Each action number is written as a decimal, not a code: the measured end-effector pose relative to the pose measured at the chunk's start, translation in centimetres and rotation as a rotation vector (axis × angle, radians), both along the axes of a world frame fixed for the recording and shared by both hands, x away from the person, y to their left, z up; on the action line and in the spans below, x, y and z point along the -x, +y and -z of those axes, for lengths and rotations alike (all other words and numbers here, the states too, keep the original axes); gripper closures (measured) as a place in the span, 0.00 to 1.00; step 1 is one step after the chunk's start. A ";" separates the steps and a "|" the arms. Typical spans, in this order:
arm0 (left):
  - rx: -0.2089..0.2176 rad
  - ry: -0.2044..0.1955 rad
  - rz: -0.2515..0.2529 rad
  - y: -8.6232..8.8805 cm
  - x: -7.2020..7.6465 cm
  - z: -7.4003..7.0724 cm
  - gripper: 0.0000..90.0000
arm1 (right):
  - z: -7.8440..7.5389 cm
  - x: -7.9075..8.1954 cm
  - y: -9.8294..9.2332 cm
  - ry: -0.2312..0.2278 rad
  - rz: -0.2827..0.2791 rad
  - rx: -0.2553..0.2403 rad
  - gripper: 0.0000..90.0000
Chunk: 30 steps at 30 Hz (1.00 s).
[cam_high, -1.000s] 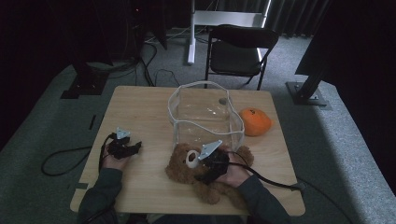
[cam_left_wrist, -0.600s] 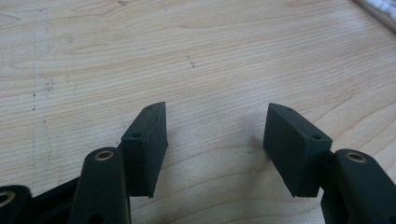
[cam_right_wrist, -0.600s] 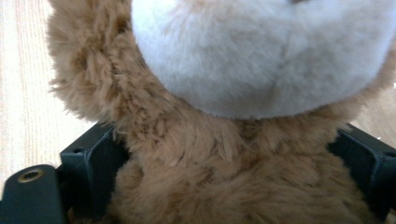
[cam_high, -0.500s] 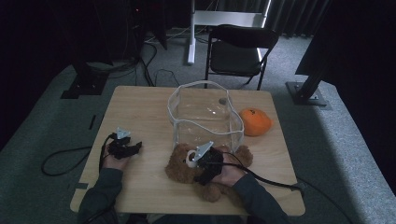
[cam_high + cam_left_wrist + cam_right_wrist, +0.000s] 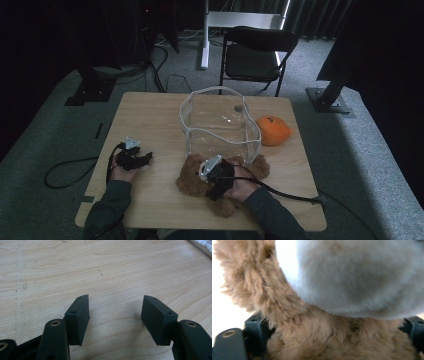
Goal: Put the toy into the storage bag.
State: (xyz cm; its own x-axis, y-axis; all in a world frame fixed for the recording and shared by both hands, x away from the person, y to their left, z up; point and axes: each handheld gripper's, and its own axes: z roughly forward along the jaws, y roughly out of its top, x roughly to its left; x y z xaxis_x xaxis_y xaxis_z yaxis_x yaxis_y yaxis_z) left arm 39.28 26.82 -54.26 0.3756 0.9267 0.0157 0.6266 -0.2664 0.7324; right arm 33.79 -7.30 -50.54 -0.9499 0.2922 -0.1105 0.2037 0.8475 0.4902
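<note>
Two tongs differ: right tongs [image 5: 216, 176] newly lowered astride teddy bear [image 5: 192, 179], grip unclear, at six o'clock of clear tub [image 5: 220, 125]; left tongs [image 5: 142, 160] apart, idle over tabletop [image 5: 150, 115].

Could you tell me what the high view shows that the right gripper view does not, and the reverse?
High view alone: the wooden table, the clear container standing on it, an orange plush to its right, the left gripper resting open at the table's left, and a chair beyond.

Right gripper view alone: close-up fur, with a pale, blurred rounded part above brown pile that spreads between the two black jaws at the bottom corners.

Both share: the brown teddy bear and the right gripper set against it; whether it has clamped is unclear.
</note>
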 end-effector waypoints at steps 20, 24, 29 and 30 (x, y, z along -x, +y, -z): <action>-0.003 -0.002 0.001 -0.1 0.0 0.0 0.45 | -0.6 1.8 -2.3 -0.100 0.003 -0.157 0.36; -0.006 -0.003 0.003 -0.1 0.0 0.0 0.45 | -0.7 2.0 -2.9 -0.116 0.003 -0.194 0.37; -0.011 -0.008 0.003 -0.2 0.1 0.0 0.45 | -1.2 2.2 -4.1 -0.117 0.000 -0.268 0.38; -0.012 -0.008 0.004 -0.3 0.1 0.0 0.45 | -1.3 2.2 -4.2 -0.116 -0.004 -0.280 0.38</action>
State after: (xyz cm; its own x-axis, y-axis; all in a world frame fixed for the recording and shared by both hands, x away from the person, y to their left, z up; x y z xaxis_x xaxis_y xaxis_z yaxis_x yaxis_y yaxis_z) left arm 39.18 26.55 -54.26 0.3791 0.9249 0.0295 0.6196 -0.2774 0.7343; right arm 31.58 -11.51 -49.24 -0.9369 0.3228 -0.1344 0.1292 0.6767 0.7248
